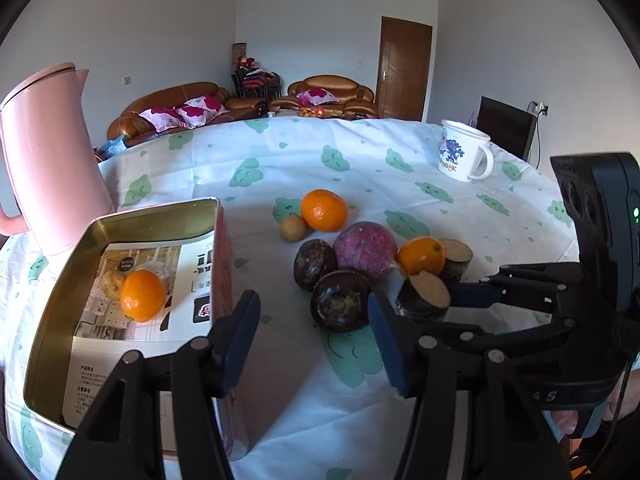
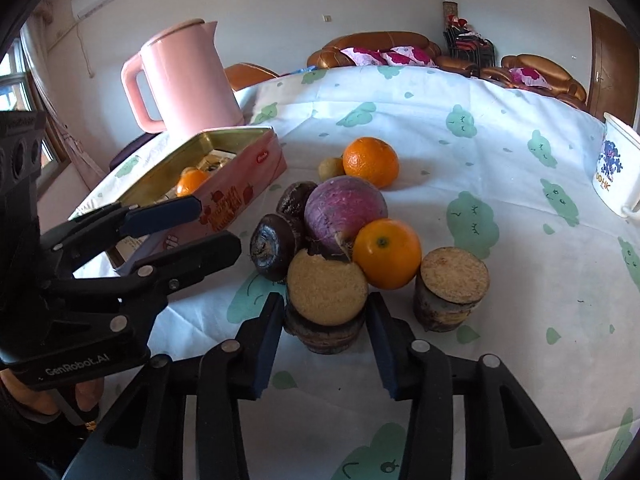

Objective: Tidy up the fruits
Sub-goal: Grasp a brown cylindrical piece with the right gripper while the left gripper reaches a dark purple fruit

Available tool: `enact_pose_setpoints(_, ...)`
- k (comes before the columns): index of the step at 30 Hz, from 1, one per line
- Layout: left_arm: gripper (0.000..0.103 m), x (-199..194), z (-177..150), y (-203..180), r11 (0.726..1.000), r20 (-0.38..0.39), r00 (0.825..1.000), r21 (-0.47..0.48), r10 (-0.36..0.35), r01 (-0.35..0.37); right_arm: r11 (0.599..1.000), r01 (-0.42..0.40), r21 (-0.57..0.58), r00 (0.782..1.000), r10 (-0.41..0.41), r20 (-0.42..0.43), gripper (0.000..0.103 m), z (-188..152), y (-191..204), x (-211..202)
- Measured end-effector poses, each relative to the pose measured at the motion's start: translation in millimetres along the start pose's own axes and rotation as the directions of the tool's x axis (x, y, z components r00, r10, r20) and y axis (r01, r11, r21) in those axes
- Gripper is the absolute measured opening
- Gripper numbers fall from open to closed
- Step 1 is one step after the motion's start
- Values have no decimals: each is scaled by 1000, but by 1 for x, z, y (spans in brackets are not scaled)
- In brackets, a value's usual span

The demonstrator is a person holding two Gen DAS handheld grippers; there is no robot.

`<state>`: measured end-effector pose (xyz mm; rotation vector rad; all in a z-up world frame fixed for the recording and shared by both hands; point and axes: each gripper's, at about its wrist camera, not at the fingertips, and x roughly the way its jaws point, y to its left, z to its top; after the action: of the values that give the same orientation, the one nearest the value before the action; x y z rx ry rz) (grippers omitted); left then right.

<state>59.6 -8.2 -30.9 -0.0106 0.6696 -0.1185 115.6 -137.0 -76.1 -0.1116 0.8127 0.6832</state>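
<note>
A pile of fruit lies on the tablecloth: a purple round fruit (image 2: 345, 209), two oranges (image 2: 371, 161) (image 2: 387, 253), two dark passion fruits (image 2: 273, 245) (image 2: 295, 197), a small tan fruit (image 2: 330, 168) and two cut sugarcane pieces (image 2: 326, 296) (image 2: 452, 286). An open pink tin (image 1: 132, 300) holds an orange (image 1: 142, 295) and a small tan fruit (image 1: 112, 283). My right gripper (image 2: 325, 330) is open, its fingers on either side of the nearer sugarcane piece. My left gripper (image 1: 314, 340) is open and empty, between the tin and the pile.
A pink kettle (image 1: 48, 152) stands behind the tin. A white printed mug (image 1: 464, 152) stands at the far right of the table. Sofas and a door are beyond the table.
</note>
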Motion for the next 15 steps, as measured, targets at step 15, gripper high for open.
enact_pose_setpoints(15, 45, 29, 7, -30, 997, -87, 996, 69, -20, 26, 992, 108, 63, 972, -119, 205, 44, 1, -18, -47)
